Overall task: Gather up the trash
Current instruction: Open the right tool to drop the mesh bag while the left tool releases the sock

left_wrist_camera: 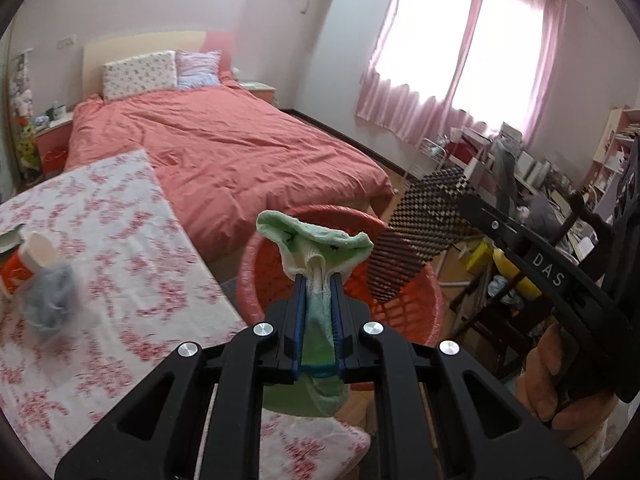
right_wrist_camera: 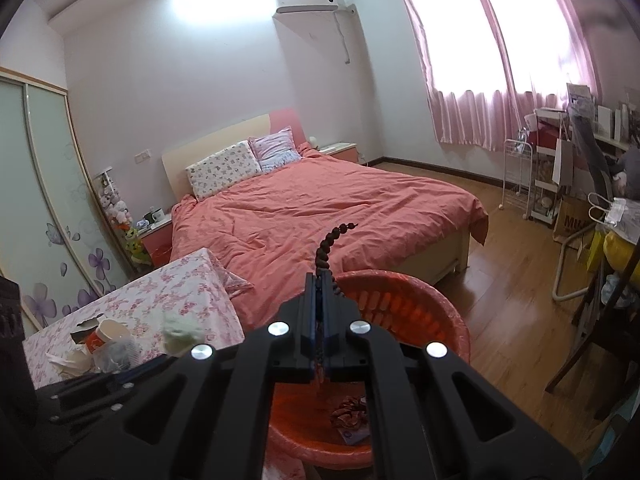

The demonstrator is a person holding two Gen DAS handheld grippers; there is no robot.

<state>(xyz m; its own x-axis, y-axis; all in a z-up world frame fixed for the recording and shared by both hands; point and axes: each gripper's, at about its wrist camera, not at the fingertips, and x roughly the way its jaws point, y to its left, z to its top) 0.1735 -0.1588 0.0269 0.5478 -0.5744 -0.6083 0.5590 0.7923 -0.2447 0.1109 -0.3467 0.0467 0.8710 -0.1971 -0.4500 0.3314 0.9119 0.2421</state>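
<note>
Left wrist view shows the left gripper (left_wrist_camera: 316, 284) clamped on a green cloth (left_wrist_camera: 316, 242) above the red basket (left_wrist_camera: 408, 312). The right gripper (right_wrist_camera: 320, 280) pinches a dark bumpy sheet (left_wrist_camera: 420, 224), held over the basket too. Best, I judge, to bring each well inside the rim before letting go, one at a time, so neither catches the edge. Inside the basket lies one crumpled red wrapper (right_wrist_camera: 349, 416). Left of the basket, the table (left_wrist_camera: 120, 248) holds one orange cup (left_wrist_camera: 24, 260), one grey wad (left_wrist_camera: 52, 304) and a few smaller scraps.

soft green cloth (left_wrist_camera: 316, 248); glossy red plastic basket (left_wrist_camera: 416, 304).
</note>
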